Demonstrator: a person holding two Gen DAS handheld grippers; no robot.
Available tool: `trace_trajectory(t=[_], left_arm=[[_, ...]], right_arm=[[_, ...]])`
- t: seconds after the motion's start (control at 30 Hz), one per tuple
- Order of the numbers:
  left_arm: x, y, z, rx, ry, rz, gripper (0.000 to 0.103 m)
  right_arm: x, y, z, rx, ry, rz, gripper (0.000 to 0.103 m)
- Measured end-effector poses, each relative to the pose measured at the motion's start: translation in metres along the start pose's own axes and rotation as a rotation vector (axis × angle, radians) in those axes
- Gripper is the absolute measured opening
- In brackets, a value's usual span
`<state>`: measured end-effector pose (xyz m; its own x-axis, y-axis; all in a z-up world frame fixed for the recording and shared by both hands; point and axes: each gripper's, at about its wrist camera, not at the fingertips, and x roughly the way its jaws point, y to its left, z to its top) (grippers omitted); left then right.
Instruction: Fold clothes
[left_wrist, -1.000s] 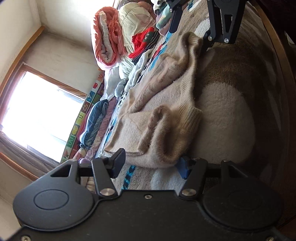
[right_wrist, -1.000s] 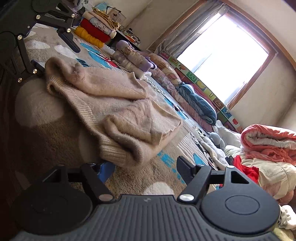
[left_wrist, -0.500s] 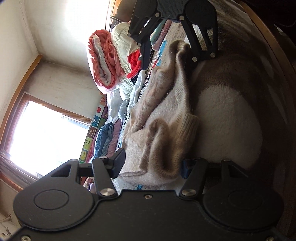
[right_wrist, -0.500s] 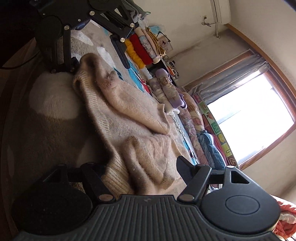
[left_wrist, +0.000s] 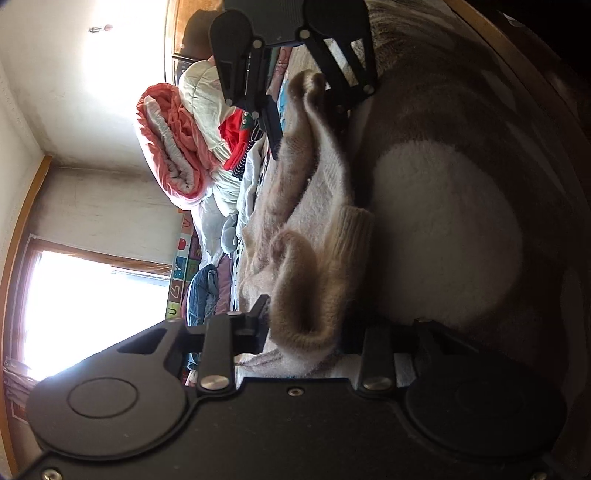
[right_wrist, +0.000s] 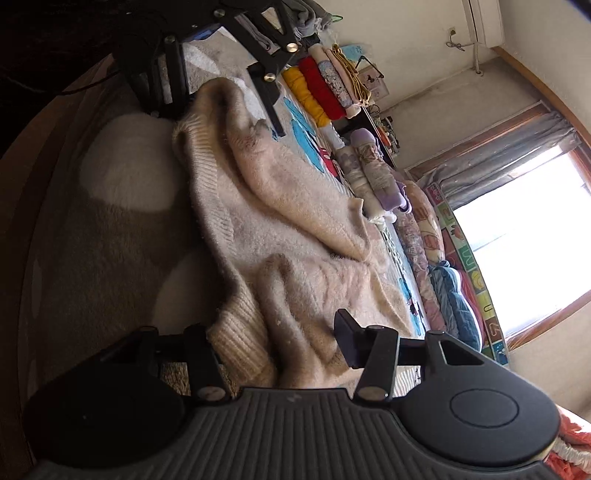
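Closing on both ends of the beige sweater (right_wrist: 295, 229) now: left tongs (left_wrist: 303, 328) have gone from wide to narrow w/ a bunched roll of knit squeezed between the pads, and right tongs (right_wrist: 273, 343) are drawing in on the ribbed hem, fabric filling the gap though the right pad doesn't look fully pressed yet. A sec ago both sets stood wide and just straddled the edge, so this reads as the grab before a lift or fold-over; the fold itself isn't made yet.

Sweater lies rumpled along the near edge of the bed, each tong at one end, the other tool visible at the far end in each view. Bed is covered by a brown fleece blanket (left_wrist: 443, 229) w/ pale blotches.

Room: bright window (right_wrist: 524, 229), rolled pink quilt (left_wrist: 170, 147) and red garment piled at one end, stack of folded clothes (right_wrist: 321, 88) at the other, alphabet mat (right_wrist: 469, 266) along the wall.
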<state>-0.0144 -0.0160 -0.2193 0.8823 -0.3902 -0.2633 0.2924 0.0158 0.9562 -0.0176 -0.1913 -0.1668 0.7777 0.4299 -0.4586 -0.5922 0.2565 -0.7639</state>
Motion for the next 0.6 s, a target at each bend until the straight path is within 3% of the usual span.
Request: trace_trajectory(t=[0.03, 0.13, 0.3, 0.47, 0.6], left_arm=[[0.0, 0.0, 0.002, -0.005, 0.011, -0.007, 0.021], [-0.006, 0.005, 0.007, -0.045, 0.036, -0.005, 0.019], [-0.036, 0.017, 0.014, -0.066, 0.013, 0.002, 0.019], [-0.08, 0.036, 0.023, -0.076, -0.027, -0.046, 0.019], [-0.112, 0.068, 0.029, -0.153, -0.072, -0.084, 0.019]], right_arm=[[0.003, -0.003, 0.004, 0.027, 0.016, 0.022, 0.035], [0.004, -0.002, 0.012, 0.074, 0.051, 0.051, 0.028], [-0.029, -0.004, 0.016, 0.139, -0.001, 0.054, 0.027], [-0.078, 0.005, 0.022, 0.135, -0.041, 0.128, 0.027], [-0.12, 0.004, 0.034, 0.131, -0.107, 0.162, 0.024]])
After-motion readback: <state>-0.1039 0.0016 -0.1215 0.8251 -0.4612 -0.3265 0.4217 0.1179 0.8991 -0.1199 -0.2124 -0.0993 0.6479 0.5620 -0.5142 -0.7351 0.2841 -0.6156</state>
